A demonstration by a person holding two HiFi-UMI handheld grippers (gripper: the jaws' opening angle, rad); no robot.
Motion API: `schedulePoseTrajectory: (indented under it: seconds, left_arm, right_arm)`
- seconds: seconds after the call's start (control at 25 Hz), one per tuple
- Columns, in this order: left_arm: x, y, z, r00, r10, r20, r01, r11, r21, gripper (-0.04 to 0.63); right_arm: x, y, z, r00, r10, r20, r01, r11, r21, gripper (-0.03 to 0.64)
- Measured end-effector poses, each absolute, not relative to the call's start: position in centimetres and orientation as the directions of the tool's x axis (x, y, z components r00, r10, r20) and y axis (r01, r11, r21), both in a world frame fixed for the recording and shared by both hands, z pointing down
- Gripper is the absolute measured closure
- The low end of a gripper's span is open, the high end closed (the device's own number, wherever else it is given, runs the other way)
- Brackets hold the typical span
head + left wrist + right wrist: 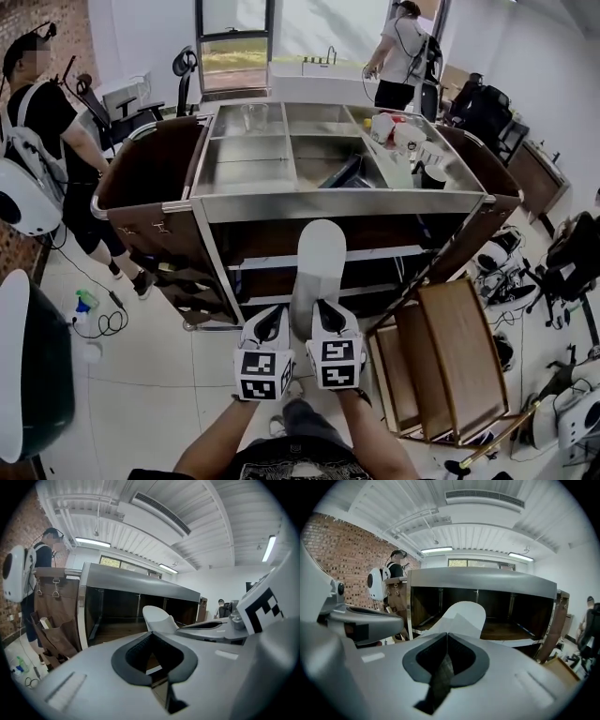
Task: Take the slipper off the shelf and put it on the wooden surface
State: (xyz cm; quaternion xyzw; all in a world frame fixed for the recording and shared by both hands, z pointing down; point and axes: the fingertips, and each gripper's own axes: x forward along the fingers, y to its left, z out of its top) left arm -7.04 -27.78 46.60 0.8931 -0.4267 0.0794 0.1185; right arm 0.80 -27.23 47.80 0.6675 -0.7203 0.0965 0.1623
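Note:
A long white slipper (319, 262) sticks out forward from my right gripper (328, 314), which is shut on its near end. The slipper hangs in front of the cart's middle shelf (375, 255). In the right gripper view the slipper (464, 616) rises just past the closed jaws of the right gripper (446, 637). My left gripper (277, 317) is close beside the right one, shut and holding nothing. From the left gripper view the slipper (158, 619) shows to the right of the left gripper (151, 637). A small wooden stand (459, 356) is on the floor at my right.
The steel-topped cart (337, 202) with brown side panels stands right ahead, with several items in its top bins. One person (47, 131) stands at the left, another (398, 61) at the back. Shoes and bags (497, 267) lie on the floor at right; cables (103, 323) at left.

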Motion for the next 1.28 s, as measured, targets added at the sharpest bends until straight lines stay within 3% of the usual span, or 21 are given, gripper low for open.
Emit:
schedulePoseTrajectory:
  seconds: [0.52, 1.28]
  left_arm:
    - [-1.2, -22.7, 45.6, 0.754, -0.621, 0.216, -0.654, -0.74, 0.154, 0.591]
    - [14.5, -12.5, 45.0, 0.934, -0.283, 0.218, -0.313, -0.942, 0.121, 0.591]
  right_arm:
    - [6.5, -20.7, 47.1, 0.126, -0.932, 0.339, -0.99, -0.095, 0.107, 0.604]
    - [21.4, -9.4, 47.3, 0.481, -0.817, 0.32, -0.872, -0.482, 0.079, 0.604]
